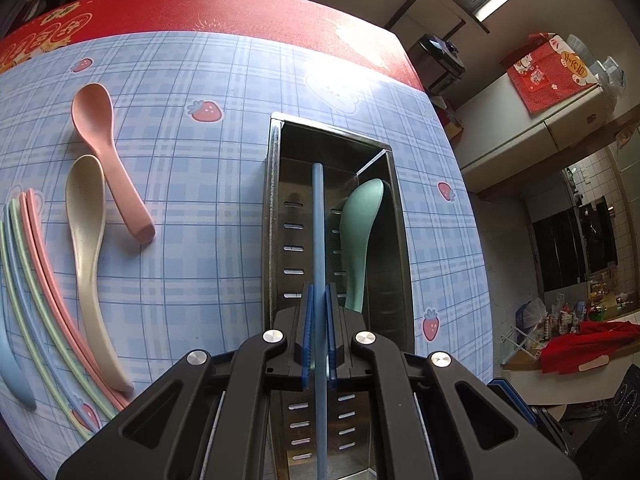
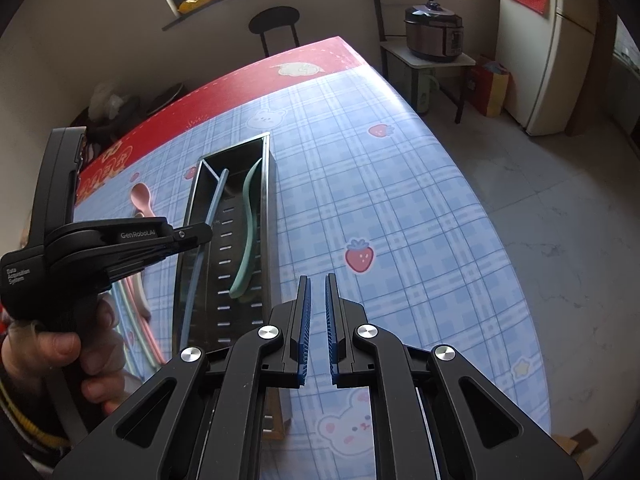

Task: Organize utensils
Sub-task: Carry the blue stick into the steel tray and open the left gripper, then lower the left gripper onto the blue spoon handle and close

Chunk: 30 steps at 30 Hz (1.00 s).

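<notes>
My left gripper (image 1: 319, 288) is shut on a blue chopstick (image 1: 319, 224), held lengthwise over the steel utensil tray (image 1: 272, 200), its far end inside the tray. A green spoon (image 1: 360, 232) lies in the tray's right side. On the cloth to the left lie a pink spoon (image 1: 108, 152), a beige spoon (image 1: 88, 248), several pink, green and blue chopsticks (image 1: 44, 280) and a blue spoon (image 1: 12, 368). My right gripper (image 2: 317, 280) is open and empty above the cloth, right of the tray (image 2: 266, 216). The left gripper (image 2: 200, 234) shows there over the tray with the blue chopstick (image 2: 214, 200).
The table has a blue plaid cloth (image 1: 200, 200) with a red mat (image 1: 240, 8) at the far end. The table's right edge (image 2: 480, 200) drops to the floor. A stool (image 2: 276, 24) stands beyond the table, and a rice cooker (image 2: 434, 32) on a side stand.
</notes>
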### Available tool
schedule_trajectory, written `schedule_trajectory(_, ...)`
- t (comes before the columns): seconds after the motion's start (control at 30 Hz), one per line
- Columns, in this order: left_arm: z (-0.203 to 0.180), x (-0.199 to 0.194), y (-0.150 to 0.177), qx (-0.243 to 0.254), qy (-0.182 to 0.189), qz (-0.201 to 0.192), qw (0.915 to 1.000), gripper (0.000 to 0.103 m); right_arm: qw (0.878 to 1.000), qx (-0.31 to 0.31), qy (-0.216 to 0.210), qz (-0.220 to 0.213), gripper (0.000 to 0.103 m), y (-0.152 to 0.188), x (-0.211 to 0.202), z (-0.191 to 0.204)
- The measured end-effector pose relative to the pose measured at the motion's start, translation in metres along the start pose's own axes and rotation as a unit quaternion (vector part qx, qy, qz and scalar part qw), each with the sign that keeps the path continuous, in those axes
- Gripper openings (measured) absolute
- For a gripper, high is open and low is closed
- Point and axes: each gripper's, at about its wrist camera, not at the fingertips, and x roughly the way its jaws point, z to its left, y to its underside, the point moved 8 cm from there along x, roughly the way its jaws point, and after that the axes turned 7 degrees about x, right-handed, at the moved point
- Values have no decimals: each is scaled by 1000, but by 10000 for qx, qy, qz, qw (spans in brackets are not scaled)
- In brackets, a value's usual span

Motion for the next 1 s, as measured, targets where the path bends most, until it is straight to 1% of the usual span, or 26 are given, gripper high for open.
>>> schedule_trajectory(0.03, 0, -1, -1, 27, 69, -15, 10000, 6, 10000, 24, 6, -3, 8, 0, -1, -1)
schedule_trajectory(0.13, 0, -9, -5, 198, 108, -75, 9997, 9, 10000, 94, -15, -24, 8, 1, -3, 0)
schedule_trajectory(0.23, 1, -32, -8, 467, 109, -276, 9985, 9, 9998, 152, -102, -40, 8, 1, -5, 5)
schedule_trajectory(0.27, 4, -42, -9, 572, 90, -366, 9977, 11, 9998, 165, -141, -47, 8, 2, -5, 8)
schedule_trajectory(0.33, 13, -66, -7, 797, -8, -565, 9952, 15, 9995, 189, -231, -70, 8, 3, -6, 17)
schedule_trajectory(0.4, 28, -90, -4, 971, -142, -766, 9922, 16, 9993, 170, -317, -110, 8, 3, -8, 27)
schedule_trajectory(0.47, 51, -113, 3, 1044, -315, -920, 9898, 16, 9990, 111, -403, -163, 8, 5, -9, 41)
schedule_trajectory(0.53, 80, -131, 12, 975, -480, -1007, 9890, 16, 9985, 58, -510, -179, 8, 7, -8, 56)
schedule_trajectory(0.63, 133, -148, 26, 585, -757, -952, 9908, 16, 9976, -83, -676, -126, 8, 12, -3, 81)
schedule_trajectory(0.77, 199, -153, 47, -44, -1096, -751, 9911, 16, 9960, -265, -850, -14, 8, 20, 7, 111)
schedule_trajectory(0.83, 214, -150, 57, -138, -1175, -641, 9909, 16, 9954, -293, -907, 41, 8, 25, 10, 120)
schedule_trajectory(0.9, 220, -145, 66, -66, -1219, -525, 9911, 21, 9950, -315, -946, 96, 8, 28, 14, 128)
schedule_trajectory(0.93, 221, -142, 69, -21, -1222, -506, 9912, 30, 9948, -328, -958, 119, 8, 30, 15, 131)
schedule_trajectory(0.97, 220, -139, 71, 12, -1226, -494, 9912, 35, 9947, -338, -964, 134, 8, 32, 15, 133)
schedule_trajectory(1.0, 219, -136, 73, 39, -1204, -485, 9915, 38, 9946, -349, -962, 143, 8, 33, 16, 136)
